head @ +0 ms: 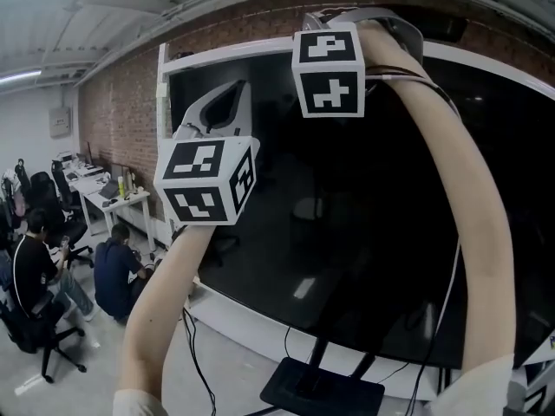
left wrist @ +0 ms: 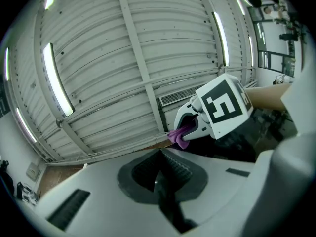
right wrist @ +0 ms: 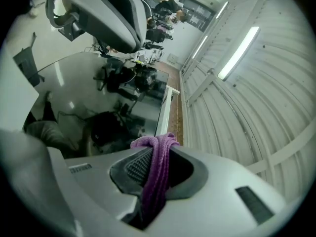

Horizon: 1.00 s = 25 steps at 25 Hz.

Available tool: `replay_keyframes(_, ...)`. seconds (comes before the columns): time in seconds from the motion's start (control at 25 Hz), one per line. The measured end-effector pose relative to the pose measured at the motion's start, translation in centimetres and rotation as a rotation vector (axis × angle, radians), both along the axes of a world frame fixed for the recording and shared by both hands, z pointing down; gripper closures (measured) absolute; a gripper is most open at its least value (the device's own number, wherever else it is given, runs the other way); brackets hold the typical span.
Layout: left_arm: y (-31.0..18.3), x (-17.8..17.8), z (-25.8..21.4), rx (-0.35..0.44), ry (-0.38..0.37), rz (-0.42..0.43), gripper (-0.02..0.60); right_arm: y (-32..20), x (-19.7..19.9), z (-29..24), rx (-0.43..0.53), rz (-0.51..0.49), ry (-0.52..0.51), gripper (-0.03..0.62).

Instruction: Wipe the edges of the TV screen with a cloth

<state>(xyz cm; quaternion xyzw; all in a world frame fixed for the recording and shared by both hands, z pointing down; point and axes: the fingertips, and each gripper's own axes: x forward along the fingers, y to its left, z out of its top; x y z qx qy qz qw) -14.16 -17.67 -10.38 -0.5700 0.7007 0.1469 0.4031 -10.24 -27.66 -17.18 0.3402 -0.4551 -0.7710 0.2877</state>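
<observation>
Two grippers are held up high in front of the big black TV screen (head: 373, 198). Far down and off to the left of the left gripper (left wrist: 159, 176), two people (head: 117, 271) are seen low by a white desk (head: 113, 199). The left gripper is pointed up beside the screen's top left corner, and its marker cube (head: 206, 180) is turned to the head camera. Its jaws are pressed together, and nothing is held between them. Long lamps (left wrist: 57, 78) on the ribbed roof are seen past its tip. Up and to the right of it, the right gripper (right wrist: 155, 171) is held at the top of the screen. Its jaws are pinched tight on a purple cloth (right wrist: 158, 152), and a small folded bunch of the cloth is poked out past the jaw tips. Just ahead of that bunch, the white frame (right wrist: 164, 113) of the screen is seen. The bunch is very close to the frame, but whether they touch cannot be told. A brick wall (head: 121, 102) is seen behind the frame. Far below the right gripper, a black stand (head: 323, 390) is set on the floor.
</observation>
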Motion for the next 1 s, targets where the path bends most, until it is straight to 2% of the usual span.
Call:
replay_keyframes(0.08, 0.2, -2.9, 0.3, -0.014, -0.010, 0.015, 0.566, -0.1, -2.2, -0.4, -0.008, 0.032, -0.007, 0.533)
replay_keyframes(0.24, 1.2, -10.4, 0.7, -0.046, -0.036, -0.008, 0.566, -0.1, -8.5, -0.6, -0.029, 0.061, -0.023, 0.533)
replay_keyframes(0.44, 3.0, -20.2, 1.1, -0.070, 0.009, 0.004, 0.566, -0.6, -16.2, -0.9, -0.064, 0.114, -0.030, 0.533)
replay_keyframes(0.56, 4.0, -25.3, 2.2, -0.096, -0.005, -0.009, 0.566, -0.6, -20.7, -0.5, -0.090, 0.123, -0.040, 0.533)
replay_keyframes(0.68, 4.8, -30.0, 3.3, -0.101, -0.007, -0.025, 0.566, -0.6, -24.7, -0.1, -0.063, 0.135, -0.041, 0.533)
replay_keyframes(0.8, 4.7, -34.2, 4.1, -0.090, 0.025, -0.024, 0.566, -0.6, -28.7, -0.1, -0.023, 0.142, -0.016, 0.533)
replay_keyframes(1.0, 2.3, -38.9, 6.0, -0.110, 0.046, -0.002, 0.566, 0.0, -34.4, -0.2, -0.025, 0.076, -0.020, 0.533)
